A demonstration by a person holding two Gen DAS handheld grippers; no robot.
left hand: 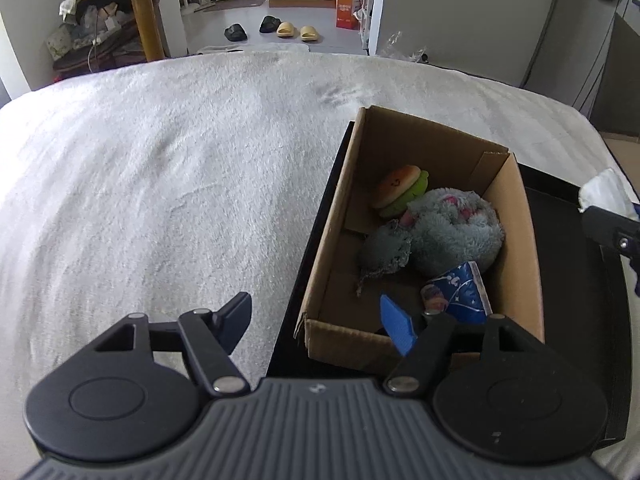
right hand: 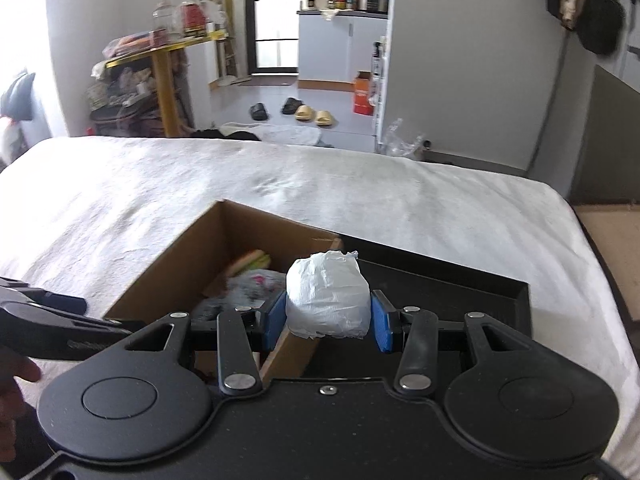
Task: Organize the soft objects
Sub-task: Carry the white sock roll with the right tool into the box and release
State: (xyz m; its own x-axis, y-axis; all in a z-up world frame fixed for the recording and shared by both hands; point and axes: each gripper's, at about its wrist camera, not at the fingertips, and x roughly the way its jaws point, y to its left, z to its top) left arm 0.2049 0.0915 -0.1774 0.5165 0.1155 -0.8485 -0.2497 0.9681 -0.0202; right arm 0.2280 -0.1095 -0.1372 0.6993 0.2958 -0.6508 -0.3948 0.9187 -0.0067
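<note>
An open cardboard box [left hand: 514, 240] stands on a black tray [left hand: 568, 300] on a bed covered in white. Inside lie a burger plush [left hand: 400, 190], a fluffy grey-blue plush [left hand: 456, 232], a grey cloth [left hand: 384, 248] and a blue tissue packet [left hand: 460, 292]. My left gripper [left hand: 316, 324] is open, its fingers astride the box's near left corner with nothing gripped. My right gripper [right hand: 328, 316] is shut on a crumpled white wad [right hand: 328, 296], held above the box's [right hand: 180, 264] right wall. That wad [left hand: 606, 194] also shows at the right edge of the left wrist view.
The white bedcover [left hand: 160, 180] stretches left of and beyond the box. The black tray [right hand: 460, 292] runs on to the right of the box. The left gripper's body [right hand: 48, 320] and a hand [right hand: 12, 380] sit at the left edge. Slippers [left hand: 288, 30] lie on the floor beyond the bed.
</note>
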